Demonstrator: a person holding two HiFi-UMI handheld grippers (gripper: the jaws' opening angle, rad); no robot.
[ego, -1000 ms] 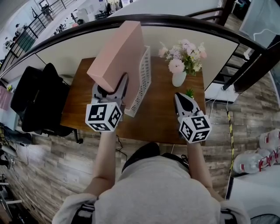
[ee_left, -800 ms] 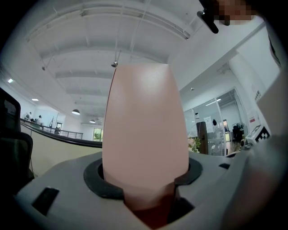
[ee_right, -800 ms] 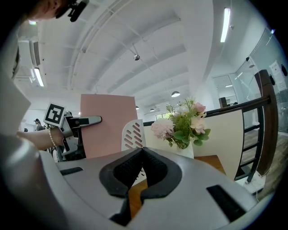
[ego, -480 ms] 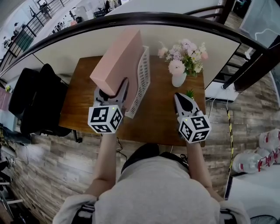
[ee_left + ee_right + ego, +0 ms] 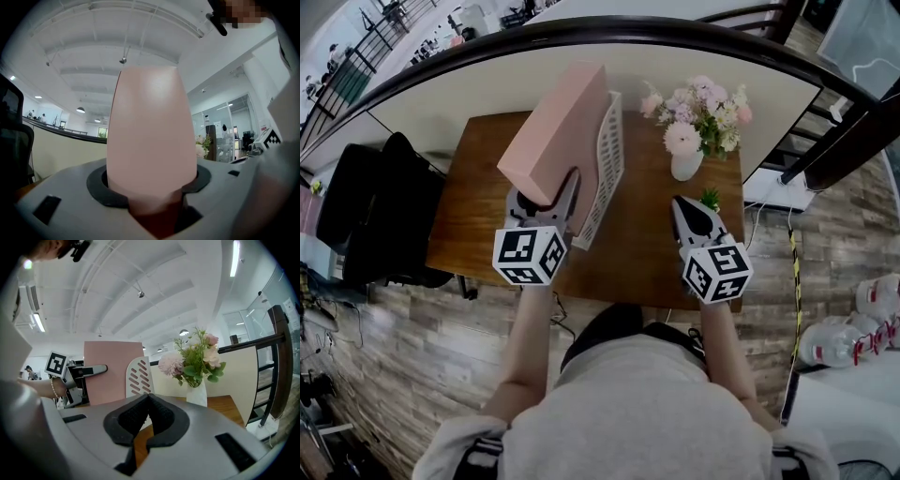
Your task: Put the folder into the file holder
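Observation:
A thick pink folder [image 5: 558, 131] stands upright and tilted, held by its near end in my left gripper [image 5: 543, 190], whose jaws are shut on it. In the left gripper view the pink folder [image 5: 150, 136] fills the middle between the jaws. Its right face lies against the white slotted file holder [image 5: 605, 167] on the brown table [image 5: 478, 216]. My right gripper [image 5: 694, 215] hovers over the table's right part, shut with nothing in it; in its own view the pads [image 5: 140, 420] meet, and the folder [image 5: 110, 373] and the holder [image 5: 139, 377] show beyond.
A white vase of pink flowers [image 5: 694, 127] stands at the table's back right, just beyond the right gripper. A black office chair [image 5: 380, 202] stands left of the table. A curved dark rail [image 5: 581, 42] and a cream partition run behind the table.
The left gripper and the folder have shifted slightly right, closer against the file holder. The right gripper has hardly moved.

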